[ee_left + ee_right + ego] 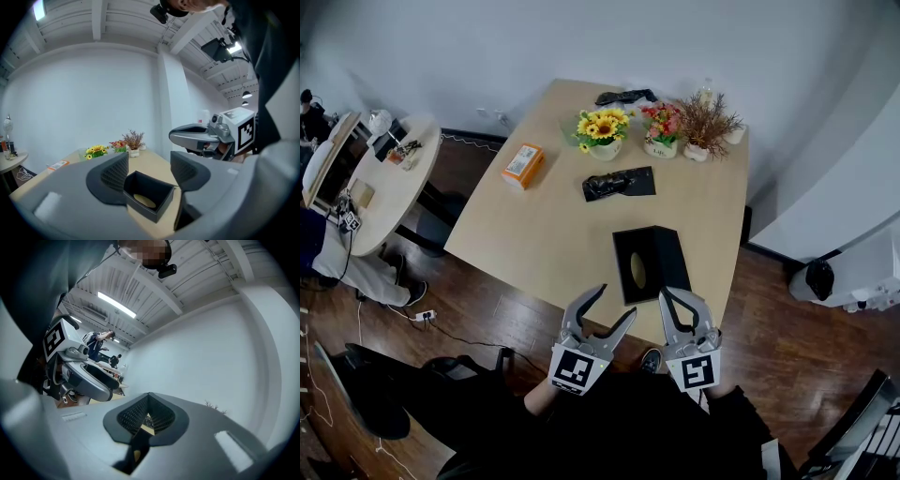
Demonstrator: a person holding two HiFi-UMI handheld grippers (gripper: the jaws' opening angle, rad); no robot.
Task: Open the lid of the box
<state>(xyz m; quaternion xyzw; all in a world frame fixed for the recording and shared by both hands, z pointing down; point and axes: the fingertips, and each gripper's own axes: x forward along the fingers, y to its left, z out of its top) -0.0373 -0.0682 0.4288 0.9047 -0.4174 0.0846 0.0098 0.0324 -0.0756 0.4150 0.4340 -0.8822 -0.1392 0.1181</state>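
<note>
A black box [649, 263] stands near the front edge of the wooden table [544, 234]. Its top is open, and a tan oval shows on its bottom [142, 200]. A flat black piece [619, 184] lies farther back on the table; I cannot tell whether it is the lid. My left gripper [615, 302] hovers just in front of the box's near left corner, open, and the box shows between its pads [114, 174] with nothing touching. My right gripper [677, 300] is at the box's near right corner. Its pads [136, 416] are pressed together on nothing.
Three flower pots [661, 127] stand along the table's far side, with an orange carton [522, 165] at the far left and a dark object [625, 96] at the back edge. A round side table [380, 178] and a seated person [342, 253] are at left.
</note>
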